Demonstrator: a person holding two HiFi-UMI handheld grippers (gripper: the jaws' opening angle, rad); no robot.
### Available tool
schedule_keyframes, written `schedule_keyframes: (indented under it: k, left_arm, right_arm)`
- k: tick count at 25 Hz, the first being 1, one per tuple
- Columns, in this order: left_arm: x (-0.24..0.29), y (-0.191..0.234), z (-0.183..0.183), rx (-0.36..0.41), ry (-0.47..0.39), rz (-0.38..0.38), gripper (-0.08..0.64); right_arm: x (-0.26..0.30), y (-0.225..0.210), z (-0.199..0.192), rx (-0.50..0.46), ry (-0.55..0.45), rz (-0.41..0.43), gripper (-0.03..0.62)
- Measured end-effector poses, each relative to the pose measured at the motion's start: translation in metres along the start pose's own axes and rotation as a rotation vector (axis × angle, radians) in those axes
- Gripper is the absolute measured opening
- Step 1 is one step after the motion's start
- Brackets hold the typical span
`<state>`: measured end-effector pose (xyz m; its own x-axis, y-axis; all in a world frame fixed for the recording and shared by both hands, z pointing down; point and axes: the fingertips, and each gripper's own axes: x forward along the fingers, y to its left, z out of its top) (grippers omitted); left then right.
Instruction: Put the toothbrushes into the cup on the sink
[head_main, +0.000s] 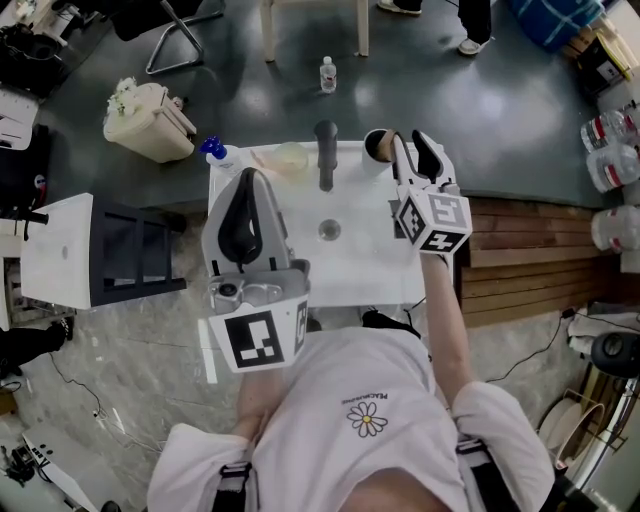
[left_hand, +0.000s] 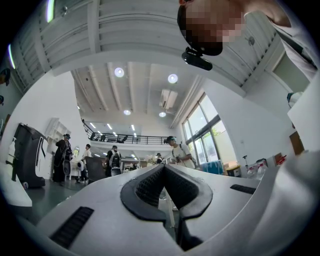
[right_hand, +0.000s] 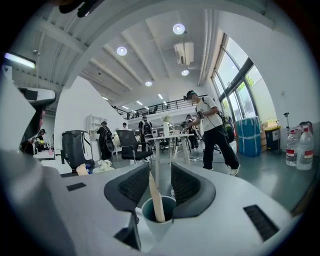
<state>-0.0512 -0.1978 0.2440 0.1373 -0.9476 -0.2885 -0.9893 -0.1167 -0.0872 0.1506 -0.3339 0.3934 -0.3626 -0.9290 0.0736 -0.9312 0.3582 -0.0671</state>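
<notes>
Toothbrush in the cup, right fingers open around it

The left gripper (left_hand: 164, 167), fingers clenched together on nothing, hangs over the 9 o'clock side of the white sink (head_main: 365, 262); the faucet (head_main: 325, 155) stands at 12 o'clock. At 1 o'clock the cup (right_hand: 158, 230) holds a tan toothbrush (right_hand: 156, 197), tilted, rising between the released fingers of the right gripper (right_hand: 160, 167). The print above the shirt's daisy (head_main: 367, 418) is too small to read.
</notes>
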Motion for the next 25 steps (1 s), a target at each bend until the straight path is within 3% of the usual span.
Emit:
schedule_keyframes:
  k: [15, 20, 25]
  left_arm:
    - [0.003, 0.000, 0.014, -0.026, -0.040, -0.014, 0.015]
    - [0.001, 0.000, 0.021, -0.028, -0.062, -0.018, 0.015]
    - [-0.001, 0.000, 0.022, -0.037, -0.067, -0.017, 0.015]
  right_arm:
    - [-0.068, 0.058, 0.174, -0.205, -0.424, 0.056, 0.096]
    - [-0.108, 0.076, 0.183, -0.208, -0.493, 0.021, 0.042]
    - [-0.124, 0.082, 0.161, -0.211, -0.465, -0.023, 0.014]
